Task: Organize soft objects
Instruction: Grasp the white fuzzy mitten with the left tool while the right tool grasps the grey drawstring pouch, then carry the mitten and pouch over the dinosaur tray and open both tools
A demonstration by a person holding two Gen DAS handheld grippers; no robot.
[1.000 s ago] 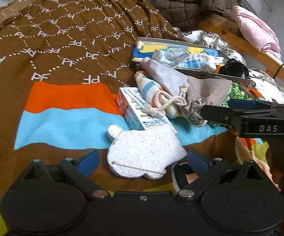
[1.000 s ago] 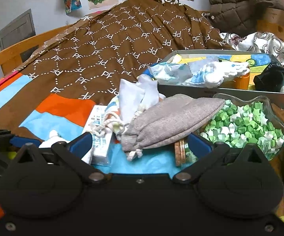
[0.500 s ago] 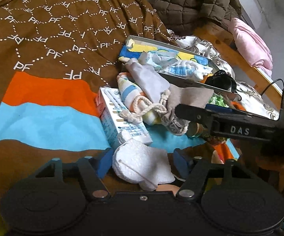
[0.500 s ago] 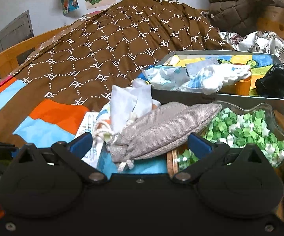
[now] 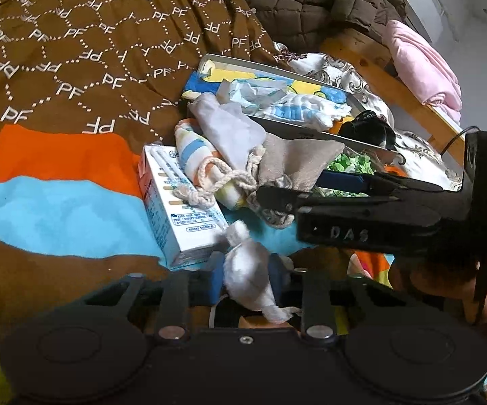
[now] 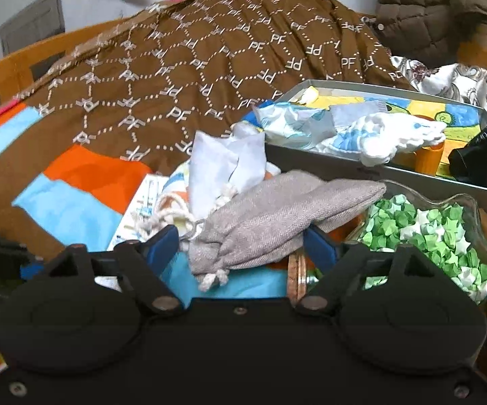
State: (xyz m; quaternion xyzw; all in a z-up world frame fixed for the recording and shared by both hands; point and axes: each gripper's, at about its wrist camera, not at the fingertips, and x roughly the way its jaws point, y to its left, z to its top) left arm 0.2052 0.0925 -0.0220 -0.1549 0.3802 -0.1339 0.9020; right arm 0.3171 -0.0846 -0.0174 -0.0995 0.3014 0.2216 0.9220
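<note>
A white fluffy soft toy (image 5: 247, 270) is squashed between the blue pads (image 5: 214, 278) of my left gripper (image 5: 245, 275), whose jaws are closing on it low over the bedspread. A grey drawstring pouch (image 6: 270, 219) lies between the pads of my right gripper (image 6: 241, 246); its jaws are closing and the pouch keeps its shape. In the left wrist view the right gripper (image 5: 294, 187) reaches in from the right around that grey pouch (image 5: 297, 162). A striped rope-tied bag (image 5: 193, 155) and a pale cloth bag (image 5: 230, 128) lie beside it.
A white carton (image 5: 176, 202) lies left of the pile. A metal tray (image 6: 344, 168) behind holds cloths and a black item (image 6: 480, 158). A glass jar of green paper stars (image 6: 429, 233) lies at right. A brown patterned quilt (image 5: 74, 50), a padded jacket and a wooden bed rail surround them.
The left jaws have closed in on the white fluffy toy, crumpling it from flat to bunched. The right gripper has moved in over the grey pouch and its jaws have narrowed.
</note>
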